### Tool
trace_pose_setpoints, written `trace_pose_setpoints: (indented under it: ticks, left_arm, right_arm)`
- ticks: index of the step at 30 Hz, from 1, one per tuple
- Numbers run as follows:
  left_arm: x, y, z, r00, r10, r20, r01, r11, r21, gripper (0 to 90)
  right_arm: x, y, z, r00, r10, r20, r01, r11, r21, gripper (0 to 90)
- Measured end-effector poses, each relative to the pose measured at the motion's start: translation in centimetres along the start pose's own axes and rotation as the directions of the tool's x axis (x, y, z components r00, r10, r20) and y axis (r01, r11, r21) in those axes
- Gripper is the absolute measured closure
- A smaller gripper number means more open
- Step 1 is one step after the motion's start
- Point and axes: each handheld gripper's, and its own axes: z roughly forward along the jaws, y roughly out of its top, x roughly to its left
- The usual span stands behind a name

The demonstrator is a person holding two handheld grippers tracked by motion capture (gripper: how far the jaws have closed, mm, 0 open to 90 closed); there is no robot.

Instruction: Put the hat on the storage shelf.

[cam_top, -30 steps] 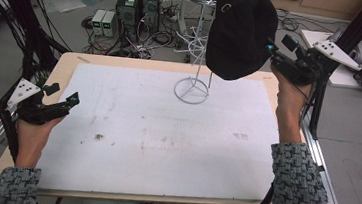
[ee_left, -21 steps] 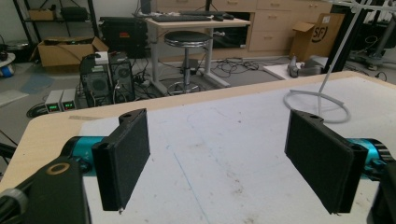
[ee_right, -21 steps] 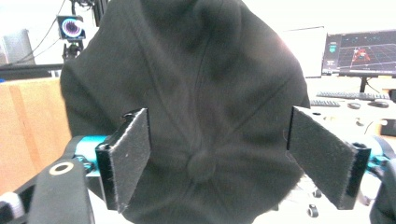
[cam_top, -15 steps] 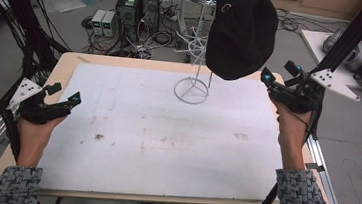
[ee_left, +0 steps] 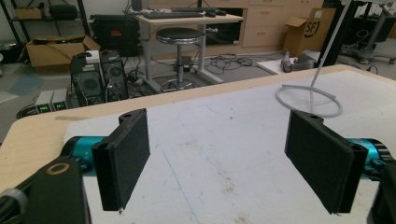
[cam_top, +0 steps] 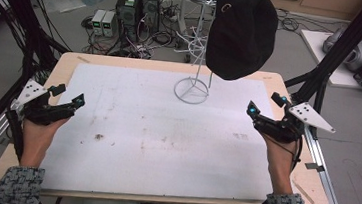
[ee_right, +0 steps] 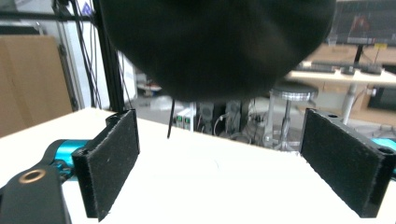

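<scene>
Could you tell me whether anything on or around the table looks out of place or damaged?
Nothing looks damaged or spilled. The black cap hangs on the white wire stand, which stands upright. The white mat shows a few small dark smudges. Both hand-held grippers are open and empty.

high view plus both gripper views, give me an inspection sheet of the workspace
surface: wooden table under a white mat, with faint stains and specks.
job's things: black hat hangs on the white wire stand, whose ring base sits at the mat's far edge.
clutter: nothing seen on the mat besides the stand.
grippers: left gripper low at the mat's left edge, jaws open, nothing between them; right gripper at the right edge below the hat, jaws have just been opening, nothing between them.
cables: a black cable trails from the right gripper; tangled leads on the floor behind the table.
surroundings: computer towers, stool, desk, cardboard boxes, black frame posts.
</scene>
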Motion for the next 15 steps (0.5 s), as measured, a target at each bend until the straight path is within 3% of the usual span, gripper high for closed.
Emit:
trace_pose_setpoints:
  ticks: [15]
  left_arm:
    - [-0.3, -0.1, 0.1, 0.9999, 0.006, 0.008, -0.006, 1.0000, 0.006, 22.2]
  right_arm:
    - [0.4, -6.1, 0.7, 0.9985, 0.049, 0.023, -0.052, 0.990, 0.129, 11.4]
